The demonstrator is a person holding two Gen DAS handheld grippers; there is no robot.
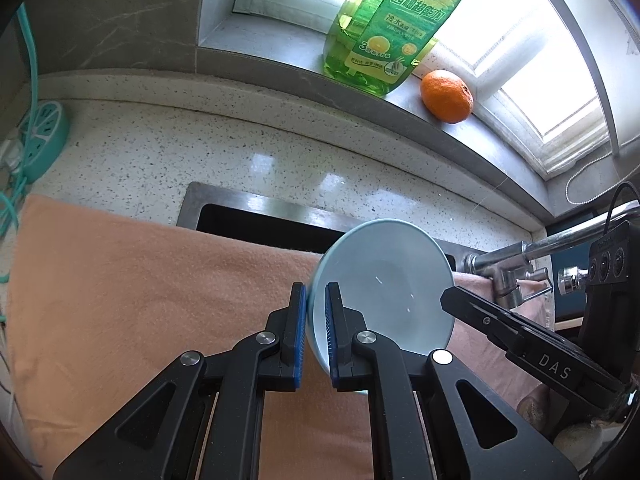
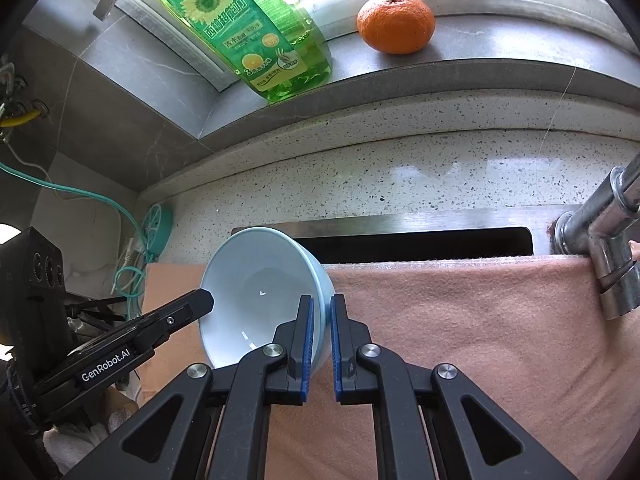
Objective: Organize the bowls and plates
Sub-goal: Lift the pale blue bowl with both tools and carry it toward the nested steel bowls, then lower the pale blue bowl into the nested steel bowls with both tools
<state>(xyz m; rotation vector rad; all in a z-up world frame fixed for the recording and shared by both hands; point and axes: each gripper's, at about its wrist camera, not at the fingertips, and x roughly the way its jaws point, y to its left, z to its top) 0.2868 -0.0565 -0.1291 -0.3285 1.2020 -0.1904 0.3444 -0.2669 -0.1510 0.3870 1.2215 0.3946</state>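
Observation:
A light blue bowl [image 1: 384,280] is held on edge above an orange towel [image 1: 140,280]. My left gripper [image 1: 316,332] is shut on the bowl's left rim, one blue pad on each side of the wall. My right gripper [image 2: 320,340] is shut on the opposite rim of the same bowl [image 2: 256,280]. In the left wrist view the right gripper's finger [image 1: 480,312] shows at the bowl's right edge. In the right wrist view the left gripper's finger [image 2: 180,312] shows at the bowl's left edge.
A steel sink [image 1: 256,224] lies behind the towel, with a chrome faucet [image 2: 600,240] at the right. A green dish soap bottle [image 2: 248,40] and an orange [image 2: 396,24] stand on the window ledge. A teal power strip [image 1: 40,140] with cables sits at the left.

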